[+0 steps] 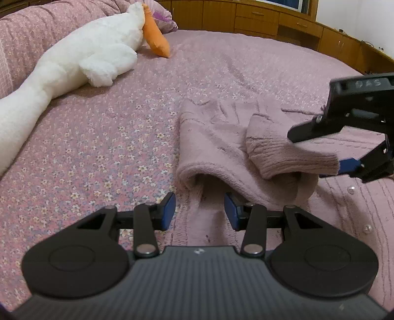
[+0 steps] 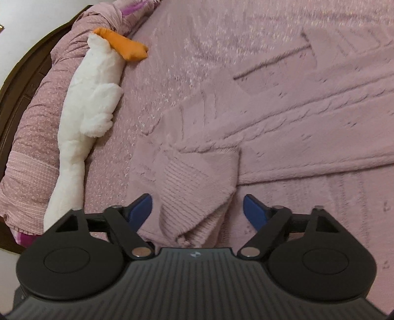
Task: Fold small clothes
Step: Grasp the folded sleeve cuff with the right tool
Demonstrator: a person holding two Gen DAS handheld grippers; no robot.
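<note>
A fluffy pink knit cardigan (image 1: pixel 349 221) with pearl buttons lies on the floral bedspread (image 1: pixel 98 147). One sleeve (image 1: pixel 216 147) is bent back over the body, and its ribbed cuff (image 1: pixel 283 152) is raised off the fabric. My right gripper (image 1: pixel 312 155) comes in from the right with that cuff between its fingers. In the right wrist view the cuff (image 2: pixel 192 187) sits inside the right gripper (image 2: pixel 198 209), close against the left pad, with a gap at the right pad. My left gripper (image 1: pixel 200 211) stands open over the sleeve's folded edge, its pads apart from the fabric.
A long white plush goose (image 1: pixel 86 61) with an orange beak lies along the far left of the bed, also in the right wrist view as the goose (image 2: pixel 91 103). A rolled pink quilt (image 2: pixel 32 123) lies behind it. Wooden drawers (image 1: pixel 258 22) line the far side.
</note>
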